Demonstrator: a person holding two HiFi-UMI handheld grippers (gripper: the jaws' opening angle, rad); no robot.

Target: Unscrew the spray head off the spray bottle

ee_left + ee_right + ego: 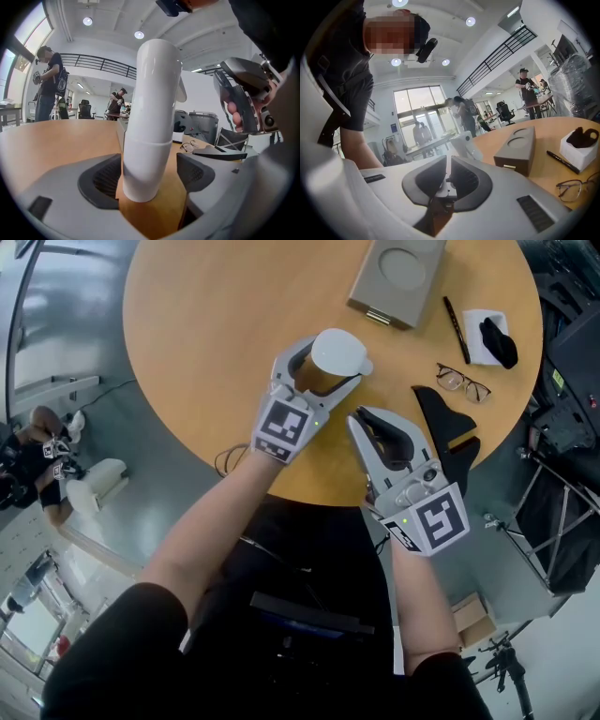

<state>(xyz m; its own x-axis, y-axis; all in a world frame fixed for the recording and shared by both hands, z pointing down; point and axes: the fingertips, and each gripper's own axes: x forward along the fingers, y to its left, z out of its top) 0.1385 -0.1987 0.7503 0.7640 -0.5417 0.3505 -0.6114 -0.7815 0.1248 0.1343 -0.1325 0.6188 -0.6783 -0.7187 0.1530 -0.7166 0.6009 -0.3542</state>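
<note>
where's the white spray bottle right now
In the head view the white plastic spray bottle stands near the round wooden table's near edge, between the open jaws of the left gripper, just left of the right gripper.

box [398, 277] cropped above, spray bottle [336, 352] base hidden
</note>
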